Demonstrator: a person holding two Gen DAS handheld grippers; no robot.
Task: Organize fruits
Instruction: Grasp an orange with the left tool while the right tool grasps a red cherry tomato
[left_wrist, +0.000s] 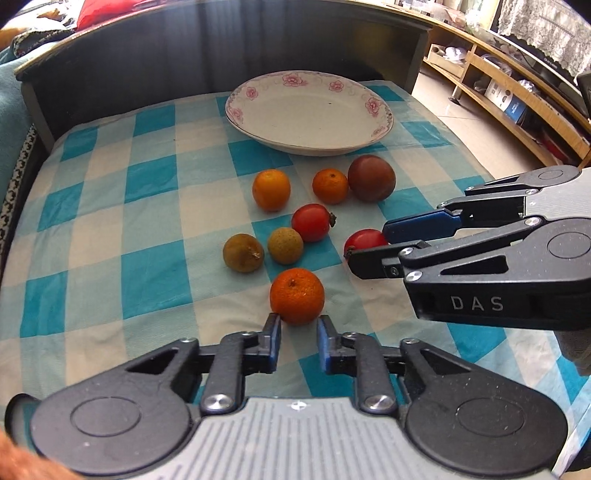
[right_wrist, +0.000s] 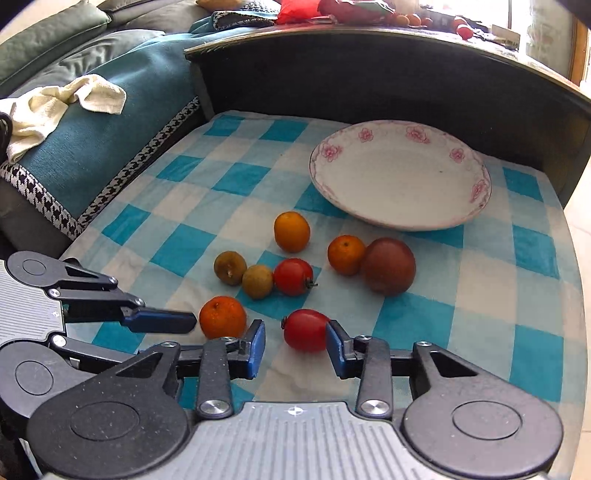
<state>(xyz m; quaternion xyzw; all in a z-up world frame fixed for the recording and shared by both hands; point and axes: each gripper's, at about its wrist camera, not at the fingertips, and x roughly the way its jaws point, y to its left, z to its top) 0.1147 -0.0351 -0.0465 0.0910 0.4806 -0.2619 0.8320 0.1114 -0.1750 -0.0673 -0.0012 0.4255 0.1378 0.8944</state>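
Observation:
Several small fruits lie loose on the checked cloth in front of an empty white floral plate (left_wrist: 310, 110) (right_wrist: 400, 177). My left gripper (left_wrist: 298, 326) is open, its pads just short of the nearest orange mandarin (left_wrist: 297, 295) (right_wrist: 222, 317). My right gripper (right_wrist: 295, 341) (left_wrist: 369, 245) is open around a red tomato (right_wrist: 304, 329) (left_wrist: 364, 240), one pad close on each side. Further back lie a second red tomato (left_wrist: 311, 222), two brown longans (left_wrist: 243, 253) (left_wrist: 285, 245), two more oranges (left_wrist: 271, 189) (left_wrist: 330, 185) and a dark red plum (left_wrist: 371, 178).
A dark raised shelf (right_wrist: 369, 66) backs the table. A teal sofa with a cream towel (right_wrist: 55, 107) stands left. Wooden shelving (left_wrist: 498, 81) stands on the right. The cloth's edge (right_wrist: 569, 295) drops off at the right.

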